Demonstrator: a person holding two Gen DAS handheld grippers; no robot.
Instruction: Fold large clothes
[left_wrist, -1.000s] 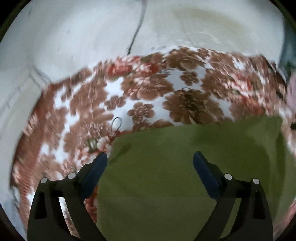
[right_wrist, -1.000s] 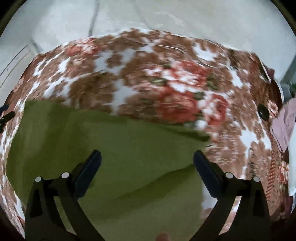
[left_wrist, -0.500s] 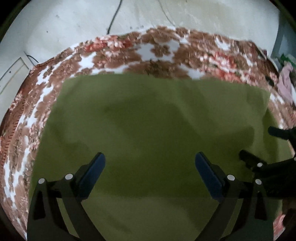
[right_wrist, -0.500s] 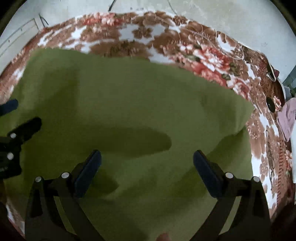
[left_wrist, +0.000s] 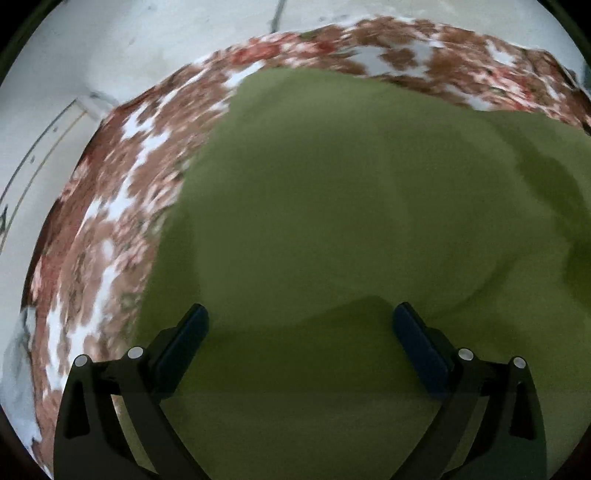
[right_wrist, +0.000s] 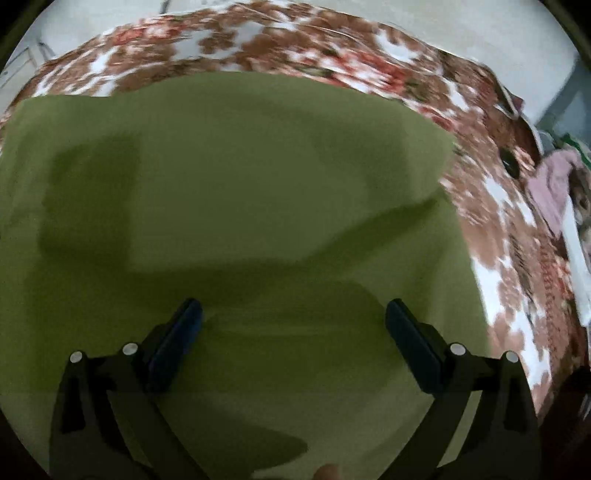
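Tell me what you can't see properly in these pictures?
- Green cloth: its near edge is cut off by the bottom of both wrist views, so what garment it is stays unknown.
- Floral sheet: pattern blurred; the cloth hides its middle.
- Pink thing: cut off at the right wrist view's edge.
- Dark round thing: too small and blurred.

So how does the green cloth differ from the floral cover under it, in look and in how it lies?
The green cloth is plain olive, while the floral cover is patterned with brown and red flowers on white. The green cloth lies on top with soft folds and a raised right edge; the floral cover lies beneath and reaches out past it on the far side and both flanks. Both are fabric, spread out broadly.
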